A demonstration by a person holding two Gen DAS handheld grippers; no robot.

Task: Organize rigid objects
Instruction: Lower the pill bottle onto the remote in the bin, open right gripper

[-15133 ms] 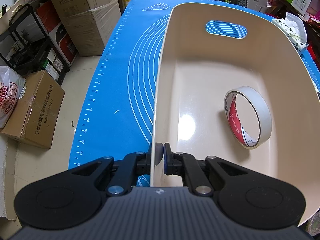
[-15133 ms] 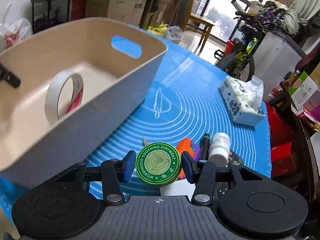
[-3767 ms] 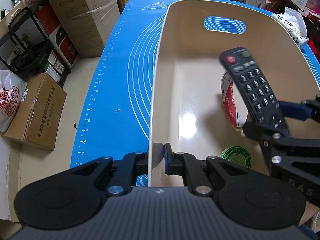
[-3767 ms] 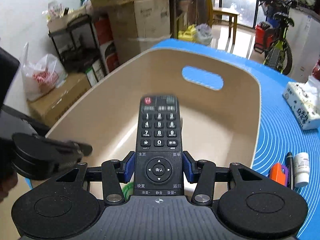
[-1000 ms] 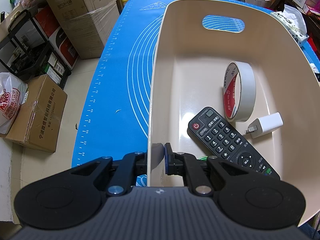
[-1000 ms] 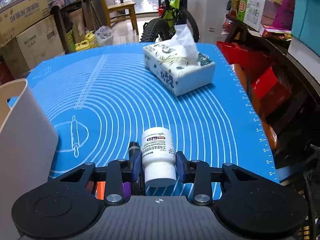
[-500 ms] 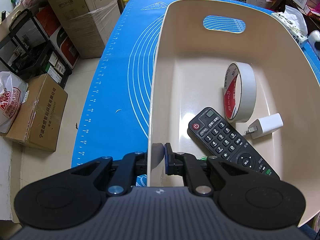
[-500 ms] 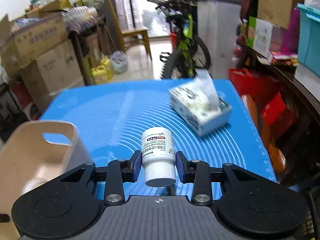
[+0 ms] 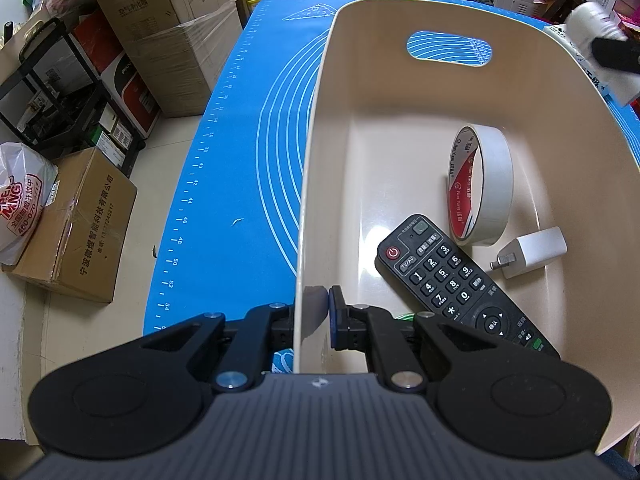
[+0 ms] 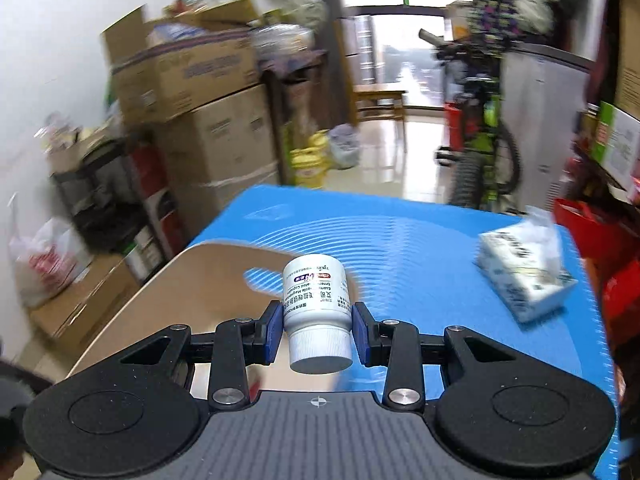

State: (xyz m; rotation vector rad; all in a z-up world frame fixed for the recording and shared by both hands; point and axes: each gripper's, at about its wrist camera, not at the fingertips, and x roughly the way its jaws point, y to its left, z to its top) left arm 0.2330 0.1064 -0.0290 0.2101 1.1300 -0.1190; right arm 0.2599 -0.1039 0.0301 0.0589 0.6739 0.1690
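Right gripper [image 10: 317, 334] clamped on white pill bottle [image 10: 316, 308], cap toward the camera, pads pressing its sides; now lifted clear of blue mat [image 10: 420, 248] where it stood a second ago, swung round toward beige bin [image 10: 168, 280], handle slot just behind the bottle. Left gripper [image 9: 316, 316] pinched shut on the bin's near wall [image 9: 308, 200], unmoved, steadying it. Inside the bin: tape roll [image 9: 486, 188] on edge, black remote [image 9: 452, 280] lying flat, white charger plug [image 9: 534, 252], a sliver of green tin under the remote. Means pick done, carry under way; likely next a drop into free floor at the far end. Tissue box [image 10: 524, 276] left on the mat at right. Beyond: stacked cardboard boxes [image 10: 200, 92], bicycle [image 10: 480, 152], tiled floor, all blurred
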